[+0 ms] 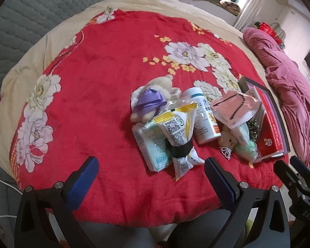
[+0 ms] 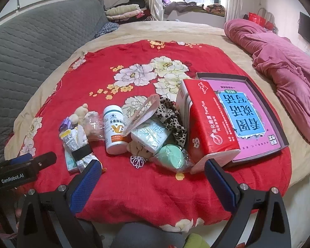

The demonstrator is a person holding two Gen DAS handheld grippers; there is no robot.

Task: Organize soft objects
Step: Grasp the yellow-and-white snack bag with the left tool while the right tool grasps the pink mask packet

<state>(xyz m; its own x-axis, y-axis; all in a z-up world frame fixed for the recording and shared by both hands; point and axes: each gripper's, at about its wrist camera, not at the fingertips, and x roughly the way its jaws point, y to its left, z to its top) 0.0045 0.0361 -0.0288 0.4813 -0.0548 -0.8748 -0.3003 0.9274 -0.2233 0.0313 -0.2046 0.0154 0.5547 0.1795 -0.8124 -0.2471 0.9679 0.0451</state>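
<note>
"GenRobot.AI" on left hand-held gripper [image 2: 24,165]

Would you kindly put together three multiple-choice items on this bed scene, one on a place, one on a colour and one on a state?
1. Where does the pink book lie?
A. In a shallow dark tray
B. On the grey quilted cover
C. Under the white bottle

2. What colour is the ribbon on the plush toy?
A. Green
B. Purple
C. Orange

3. How do the two grippers stand?
A. Both shut on a packet
B. Left shut, right open
C. Both open and empty

Answers:
1. A: the pink book sits inside the tray, beside the red box.
2. B: the ribbon on the plush toy is purple.
3. C: the left gripper and the right gripper each show blue pads spread wide, with nothing between them.
</note>
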